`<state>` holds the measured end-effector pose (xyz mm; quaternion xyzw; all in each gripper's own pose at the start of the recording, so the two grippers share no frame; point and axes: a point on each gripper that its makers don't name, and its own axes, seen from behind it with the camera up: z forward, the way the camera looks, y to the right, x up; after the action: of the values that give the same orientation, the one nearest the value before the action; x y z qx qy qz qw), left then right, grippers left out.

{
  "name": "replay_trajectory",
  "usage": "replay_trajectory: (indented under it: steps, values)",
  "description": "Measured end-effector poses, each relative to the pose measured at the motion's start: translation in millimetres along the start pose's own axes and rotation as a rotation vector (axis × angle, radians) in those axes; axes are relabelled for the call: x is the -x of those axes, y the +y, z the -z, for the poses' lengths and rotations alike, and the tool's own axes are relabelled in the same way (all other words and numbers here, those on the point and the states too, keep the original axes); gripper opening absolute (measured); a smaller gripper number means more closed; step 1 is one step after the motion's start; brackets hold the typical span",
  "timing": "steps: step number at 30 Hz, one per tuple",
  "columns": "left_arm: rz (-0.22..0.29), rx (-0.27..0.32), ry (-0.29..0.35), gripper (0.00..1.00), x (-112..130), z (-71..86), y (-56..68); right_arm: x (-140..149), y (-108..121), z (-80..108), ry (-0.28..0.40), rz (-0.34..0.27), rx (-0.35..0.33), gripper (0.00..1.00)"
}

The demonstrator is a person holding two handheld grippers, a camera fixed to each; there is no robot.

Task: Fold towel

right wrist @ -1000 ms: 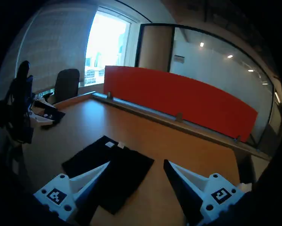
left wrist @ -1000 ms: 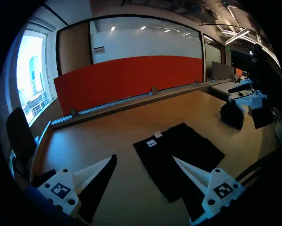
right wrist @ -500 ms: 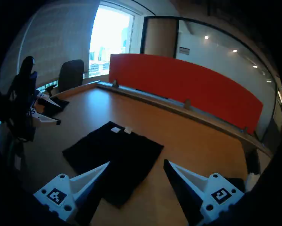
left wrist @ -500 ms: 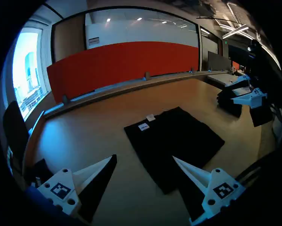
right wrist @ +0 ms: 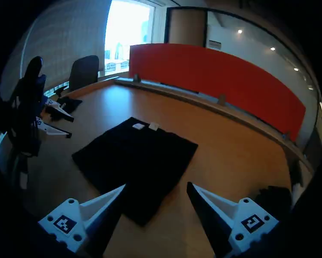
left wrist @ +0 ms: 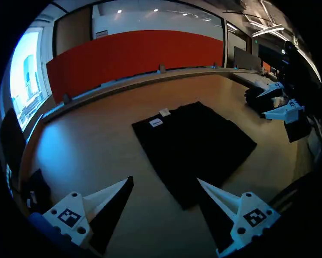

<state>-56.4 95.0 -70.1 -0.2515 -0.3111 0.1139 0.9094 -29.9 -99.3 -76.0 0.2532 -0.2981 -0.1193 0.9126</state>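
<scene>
Black towel (left wrist: 191,142) flat on the tabletop (left wrist: 88,142), left gripper (left wrist: 164,179) and right gripper (right wrist: 156,185) both spread wide and empty near it: we would lower each onto a separate corner, pinching the cloth, seemingly one layer in this dim light.

A black towel (left wrist: 191,144) is seen spread flat on the wooden table (left wrist: 88,142), 2 white tags (left wrist: 156,123) at its far edge. The left gripper (left wrist: 164,179) is held with fingers apart at the towel's near corner.
</scene>
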Motion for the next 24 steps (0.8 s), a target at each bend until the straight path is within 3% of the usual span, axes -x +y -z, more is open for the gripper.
replay_trajectory:
  steps: [12, 24]
  values:
    - [-0.016, 0.060, -0.080, 0.98, 29.7, -15.9, 15.6, 38.8, -8.6, -12.7, -0.076, 0.002, -0.028, 1.00]
    - [-0.034, 0.139, -0.178, 0.98, 55.8, -21.3, 32.0, 74.6, -18.9, -13.7, -0.182, 0.027, -0.081, 1.00]
